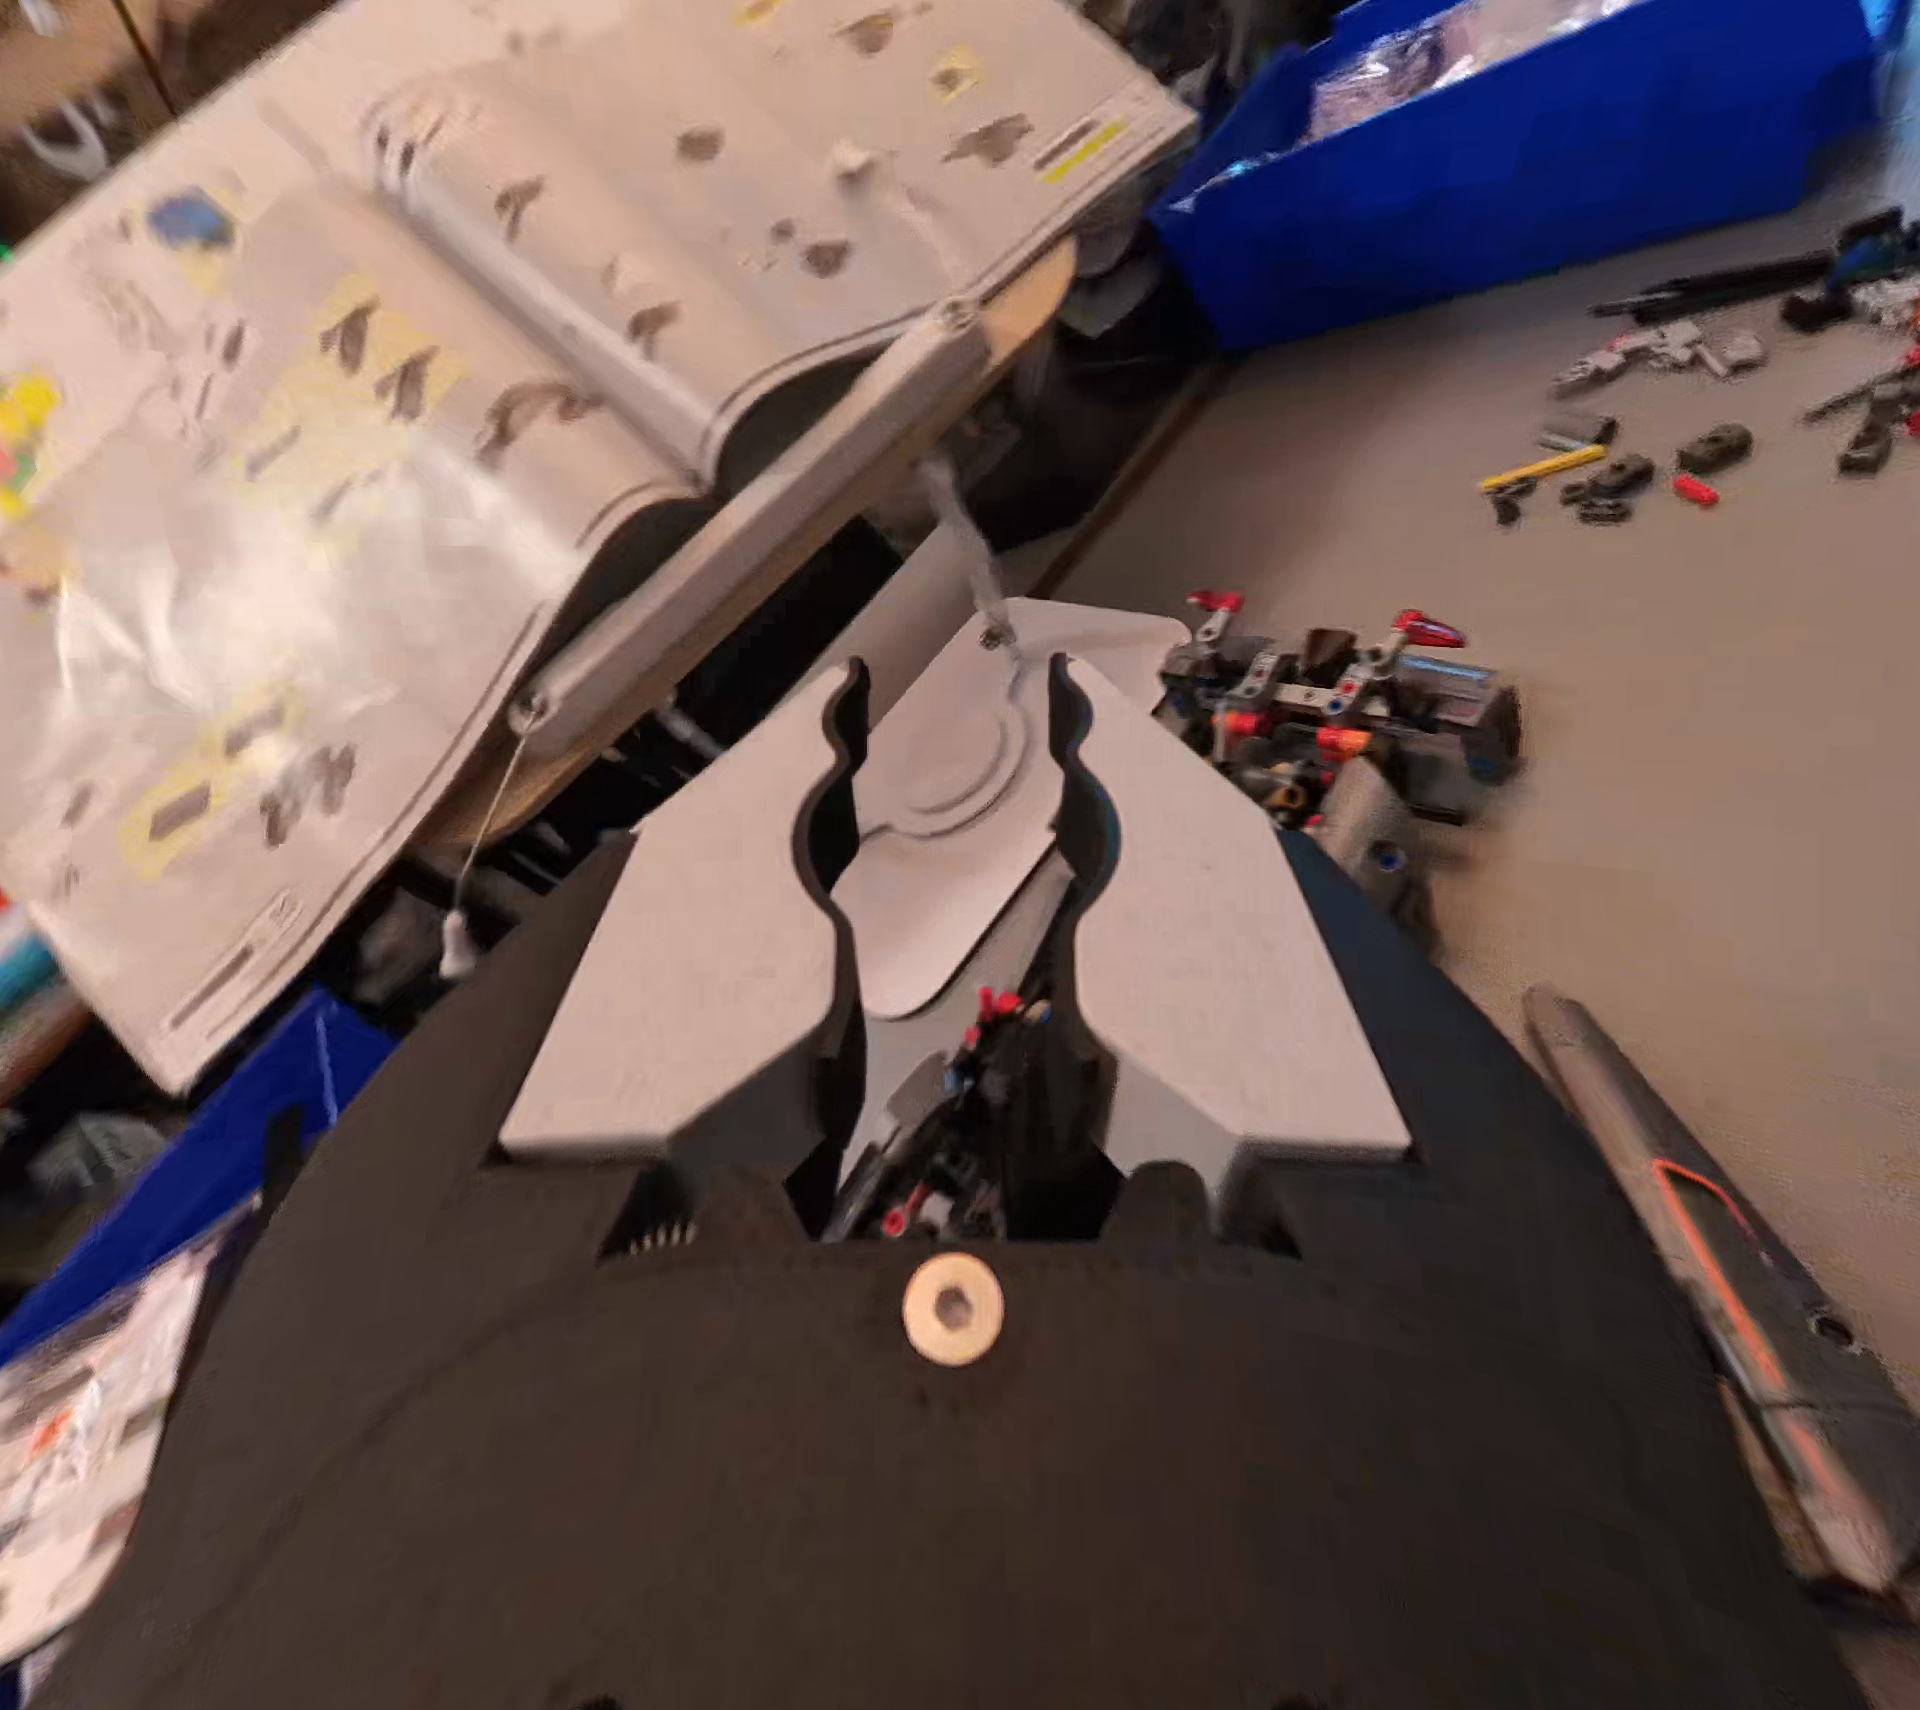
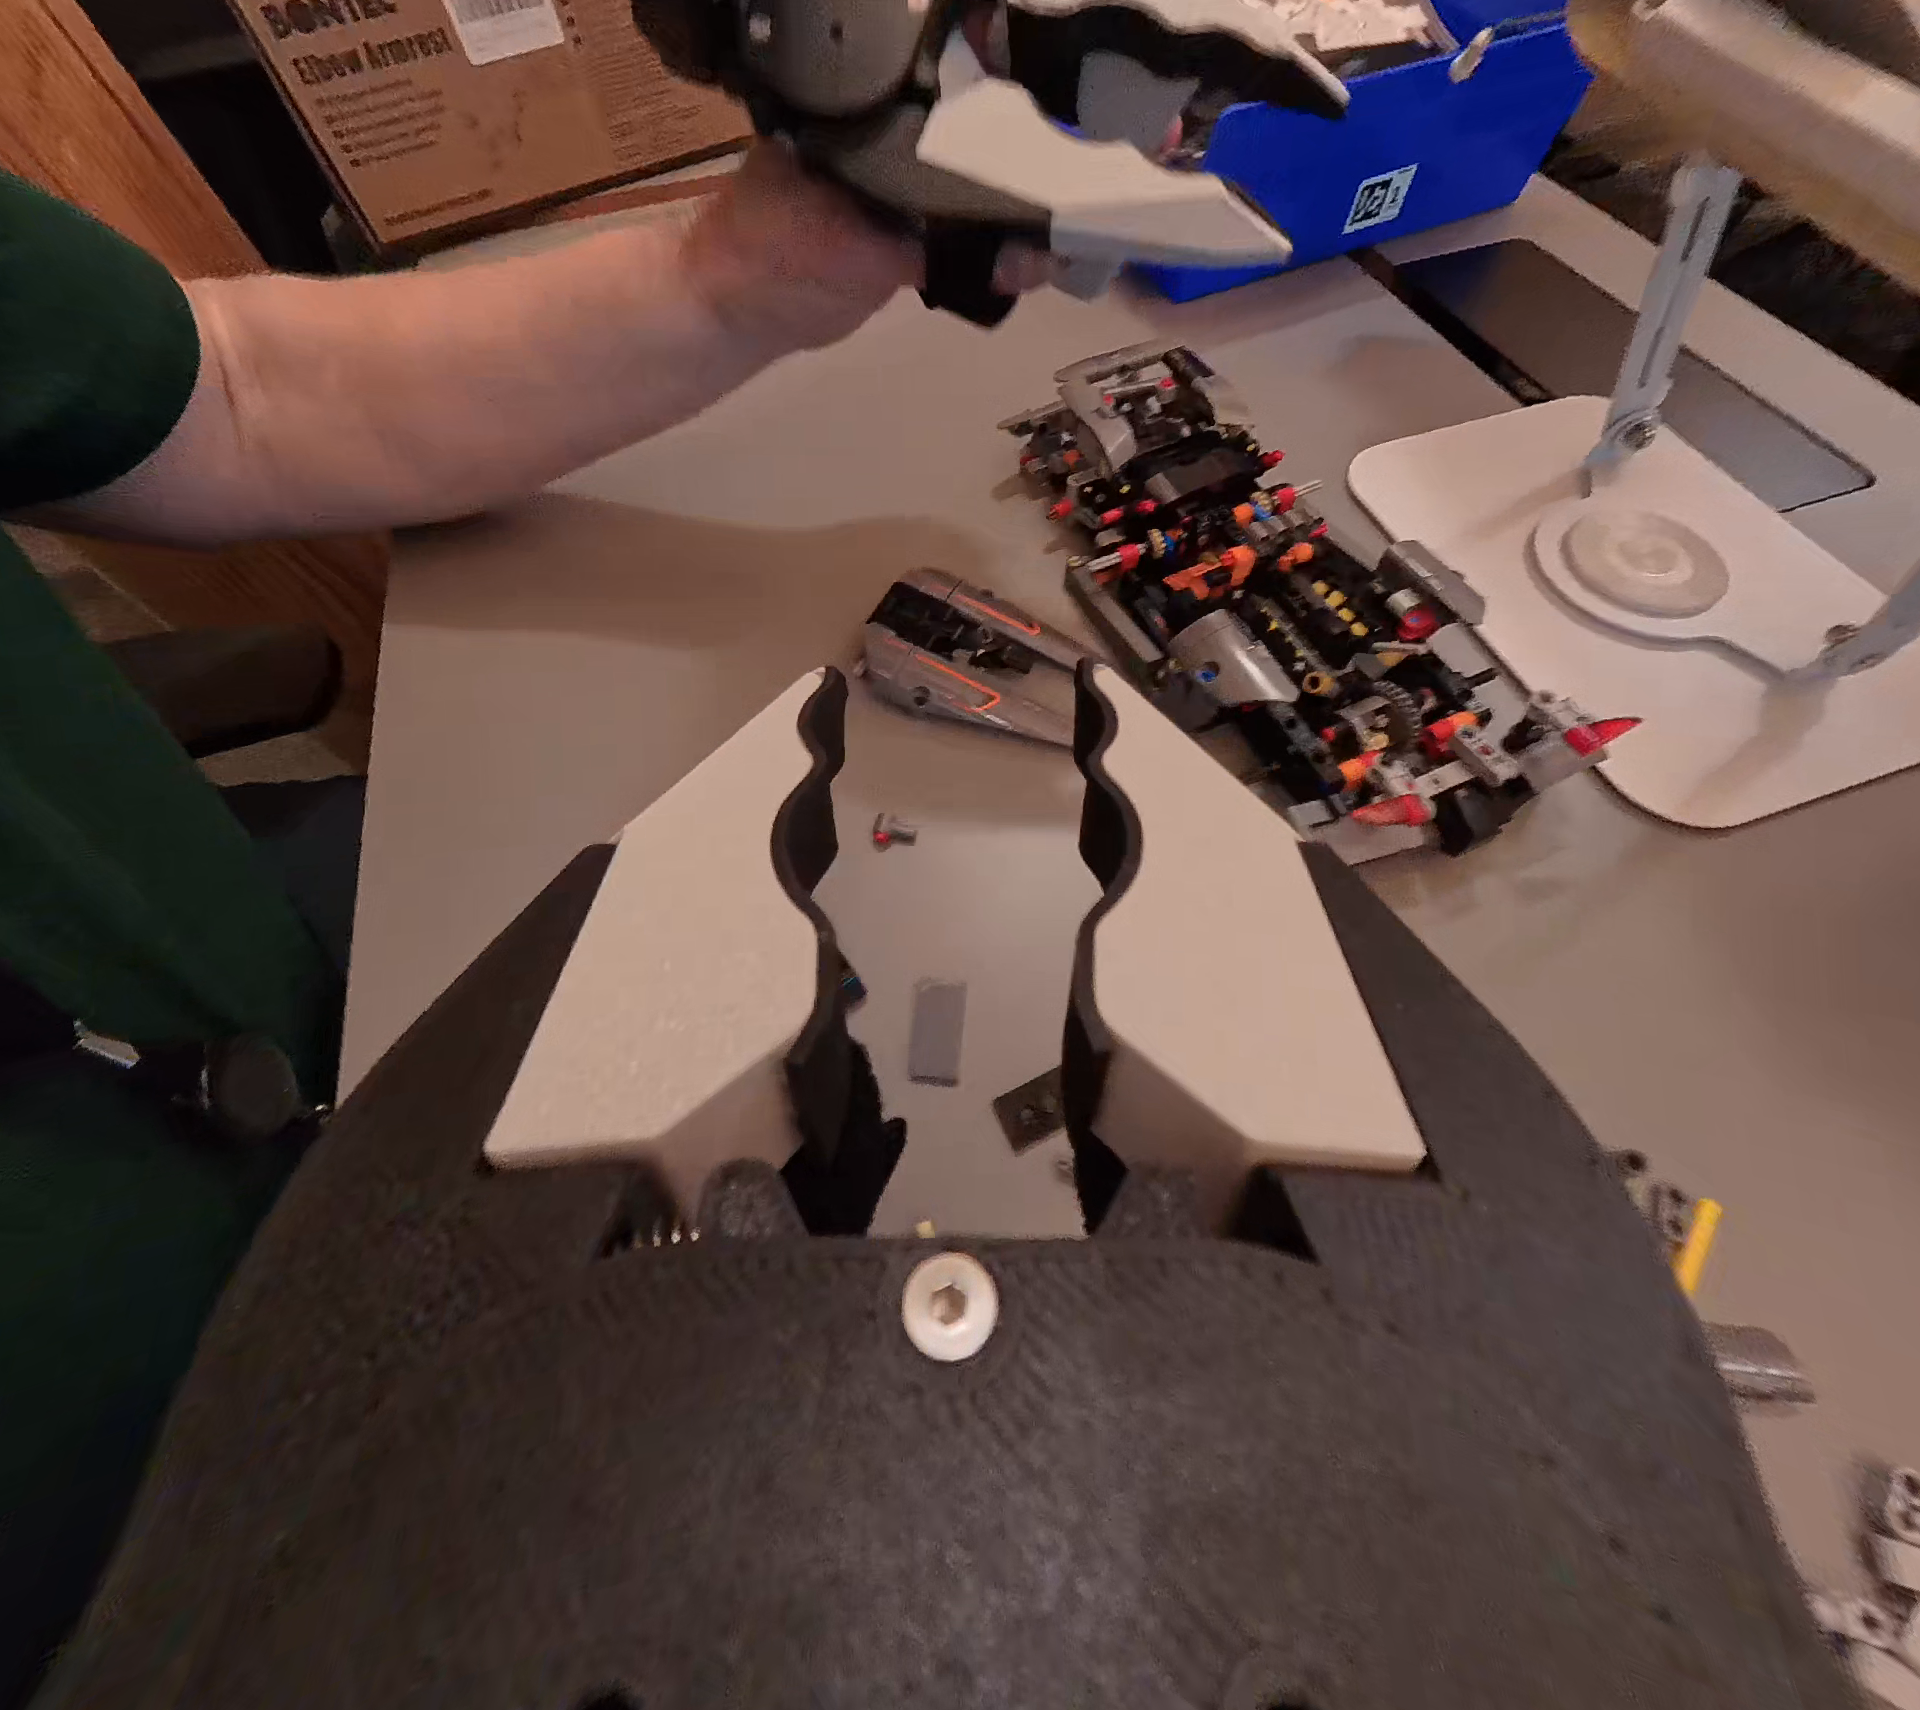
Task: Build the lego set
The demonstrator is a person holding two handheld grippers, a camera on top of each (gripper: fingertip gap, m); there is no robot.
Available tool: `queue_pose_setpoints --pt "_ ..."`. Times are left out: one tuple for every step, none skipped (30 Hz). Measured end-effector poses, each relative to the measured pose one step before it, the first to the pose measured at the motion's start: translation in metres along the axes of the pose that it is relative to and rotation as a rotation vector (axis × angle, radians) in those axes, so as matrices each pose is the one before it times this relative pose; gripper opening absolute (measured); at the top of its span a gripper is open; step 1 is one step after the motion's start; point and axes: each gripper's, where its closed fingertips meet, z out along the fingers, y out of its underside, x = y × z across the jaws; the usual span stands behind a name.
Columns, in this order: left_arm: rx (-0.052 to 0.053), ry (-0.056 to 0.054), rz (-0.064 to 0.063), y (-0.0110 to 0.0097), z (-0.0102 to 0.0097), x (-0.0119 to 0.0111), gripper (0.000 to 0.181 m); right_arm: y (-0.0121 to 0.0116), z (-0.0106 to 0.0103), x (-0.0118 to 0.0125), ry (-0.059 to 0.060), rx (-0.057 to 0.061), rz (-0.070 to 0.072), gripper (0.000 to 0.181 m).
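The long Lego car chassis [image 2: 1247,590], grey and black with orange and red pins, lies on the table; it also shows in the left wrist view [image 1: 1340,715]. A grey-black body panel [image 2: 966,663] with orange lines lies next to it, just beyond my right gripper [image 2: 956,678], which is open and empty low over the table. Between its fingers lie a small red-tipped pin [image 2: 891,829], a grey flat tile [image 2: 937,1032] and a dark small piece [image 2: 1029,1110]. My left gripper [image 1: 954,673] is open and empty, held in the air above the chassis; it also shows in the right wrist view [image 2: 1314,169].
The open instruction booklet [image 1: 520,258] rests on a white stand whose base [image 2: 1662,621] sits beside the chassis. Blue bins [image 1: 1507,154] with bagged parts stand behind. Loose parts [image 1: 1621,465] lie scattered on the far table. A cardboard box [image 2: 447,50] and a person's forearm [image 2: 468,372] are at the left.
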Motion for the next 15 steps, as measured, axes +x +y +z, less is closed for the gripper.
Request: queue_pose_setpoints --pt "0.0180 0.0218 0.0613 -0.00234 0.00308 0.01987 0.031 0.00338 0.00166 -0.00274 -0.0012 -0.0047 0.0070 0.043" --pt "-0.0161 0.0313 0.0703 0.00229 0.00385 0.01850 0.032 0.00291 0.00162 -0.00159 0.0055 -0.0042 0.0066 0.043" --pt "-0.0151 -0.0090 0.0676 0.00206 0.00325 0.01004 0.032 0.00311 0.00157 -0.00211 0.0017 -0.0078 0.0062 0.043" --pt "0.0090 -0.0032 0.0423 -0.00183 0.00168 0.00813 0.030 0.00310 0.00157 -0.00257 0.0002 -0.0105 0.0016 0.043" --pt "0.0036 0.0318 0.0110 -0.00222 0.00053 0.00980 0.031 0.00272 0.00111 -0.00194 0.0062 -0.0087 -0.0052 0.043" --pt "0.0136 0.0130 0.0027 -0.00308 -0.00139 0.00473 0.031 0.00225 0.00102 -0.00187 0.0068 -0.0062 -0.0086 0.043" --pt "0.0263 -0.0240 -0.0078 -0.00293 -0.00204 -0.00196 0.026 0.00210 0.00127 -0.00227 0.0003 -0.0045 -0.0059 0.042" --pt "0.0051 -0.0127 -0.0330 0.00068 -0.00025 -0.00189 0.026 0.00178 0.00158 -0.00188 -0.0020 -0.0024 -0.0002 0.042" --pt "-0.0063 -0.0005 -0.0444 0.00157 0.00144 -0.00051 0.028 0.00097 0.00182 -0.00085 0.0005 0.0016 0.0037 0.042" --pt "0.0010 0.0179 -0.0258 0.00014 0.00206 0.00288 0.030 0.00041 0.00183 -0.00063 -0.0008 0.0034 0.0069 0.041" --pt "-0.0047 0.0115 0.0041 0.00107 0.00236 0.00310 0.030 0.00006 0.00181 -0.00054 -0.0033 0.0034 0.0088 0.041" --pt "-0.0143 -0.0044 0.0216 0.00273 0.00222 0.00151 0.030 -0.00060 0.00169 -0.00022 -0.0017 0.0059 0.0065 0.041" --pt "-0.0132 -0.0016 0.0247 0.00248 0.00213 0.00203 0.029 -0.00123 0.00151 -0.00011 -0.0001 0.0078 0.0037 0.041" --pt "-0.0117 -0.0024 0.0119 0.00187 0.00198 0.00071 0.029 -0.00129 0.00132 0.00002 -0.0003 0.0060 0.0039 0.041" --pt "-0.0097 0.0037 -0.0061 0.00121 0.00179 0.00023 0.029 -0.00122 0.00112 0.00036 0.0013 0.0032 0.0026 0.041"
